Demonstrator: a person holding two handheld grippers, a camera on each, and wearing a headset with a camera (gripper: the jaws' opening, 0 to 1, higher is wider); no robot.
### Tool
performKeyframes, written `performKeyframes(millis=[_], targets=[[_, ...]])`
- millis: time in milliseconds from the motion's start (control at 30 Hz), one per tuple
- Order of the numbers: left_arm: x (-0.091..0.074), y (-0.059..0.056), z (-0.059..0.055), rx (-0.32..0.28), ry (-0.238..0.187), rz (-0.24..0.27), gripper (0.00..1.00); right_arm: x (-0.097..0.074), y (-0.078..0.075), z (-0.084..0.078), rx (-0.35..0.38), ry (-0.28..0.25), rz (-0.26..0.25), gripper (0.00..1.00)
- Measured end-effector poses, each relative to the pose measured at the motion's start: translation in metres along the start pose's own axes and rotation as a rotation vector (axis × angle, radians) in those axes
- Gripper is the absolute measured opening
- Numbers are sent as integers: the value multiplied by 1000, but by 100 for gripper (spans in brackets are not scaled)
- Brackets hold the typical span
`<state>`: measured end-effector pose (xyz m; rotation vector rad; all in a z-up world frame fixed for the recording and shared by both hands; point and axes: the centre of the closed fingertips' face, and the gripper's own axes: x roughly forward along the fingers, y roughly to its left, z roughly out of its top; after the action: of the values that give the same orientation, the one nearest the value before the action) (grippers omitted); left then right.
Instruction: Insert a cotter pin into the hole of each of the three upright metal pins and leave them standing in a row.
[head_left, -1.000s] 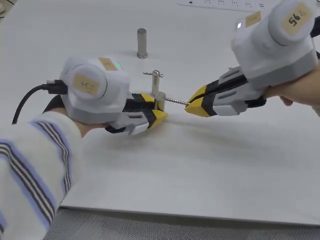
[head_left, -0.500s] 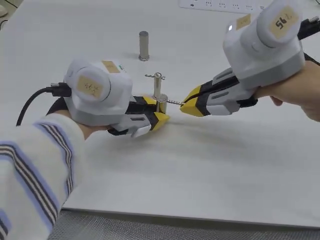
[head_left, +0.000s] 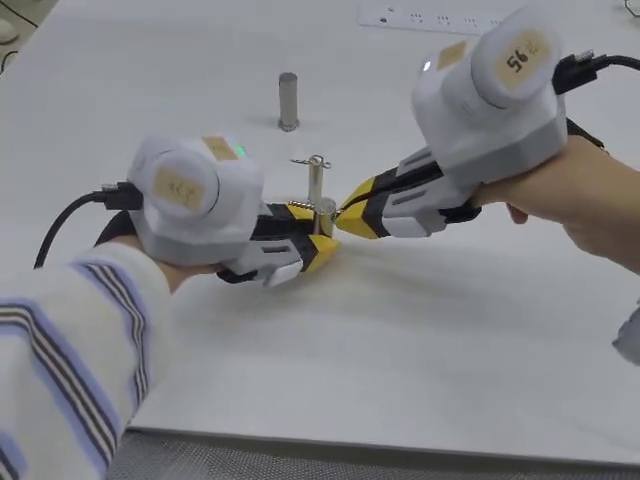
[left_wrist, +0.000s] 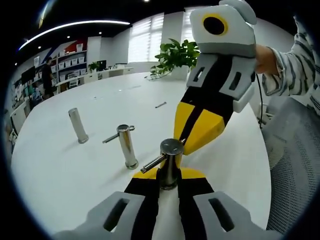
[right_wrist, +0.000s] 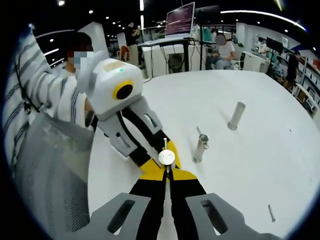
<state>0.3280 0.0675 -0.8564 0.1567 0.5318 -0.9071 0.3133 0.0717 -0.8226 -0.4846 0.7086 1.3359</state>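
while the left tool (head_left: 316, 230) clamps the near metal pin (left_wrist: 171, 167) low on its shank, upright on the worktop (head_left: 420, 340), the step is one of alignment, not force. jaws narrow around the shank, below the cross-hole. cotter pin (left_wrist: 151, 164) is through the hole: its tip shows out the far side in the left gripper view. right tool (head_left: 347, 218), jaws pinched shut on the cotter's other end, sits almost touching the pin.

judgement: keep the push level and along the hole axis, with the left tool bracing so the pin does not tip. seat the cotter fully, then release the right tool first and the left after.

behind, the middle metal pin (head_left: 316, 178) carries its cotter. the far metal pin (head_left: 288, 100) has none that i can see. a spare cotter pin (left_wrist: 160, 105) lies further off on the worktop.
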Motion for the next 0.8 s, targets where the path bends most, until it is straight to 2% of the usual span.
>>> performKeyframes(millis=[133,333,367,400,533,633,700,800], targets=[[0,0,0,-3,0,-1,12,0,0,0,10,-4,-3,4],[0,0,0,-11,-1,-1,12,-1,0,0,-24,-13,-15,4],[1,0,0,-19,-4,-2,12,-1,0,-1,-34,-12,-18,5],[1,0,1,-52,-16,2,12,-1,-1,-1,-41,-12,-23,5],[1,1,1,-57,-27,-1,13,-2,-1,-1,-42,-16,-18,6],[1,1,3,-89,-48,-9,14,-2,-1,-2,-35,-16,-28,9],[-2,2,3,-96,-55,-17,17,-3,0,-1,-28,-30,-29,10],[-4,1,1,-84,-43,-31,28,-5,0,0,-17,-50,-36,14]])
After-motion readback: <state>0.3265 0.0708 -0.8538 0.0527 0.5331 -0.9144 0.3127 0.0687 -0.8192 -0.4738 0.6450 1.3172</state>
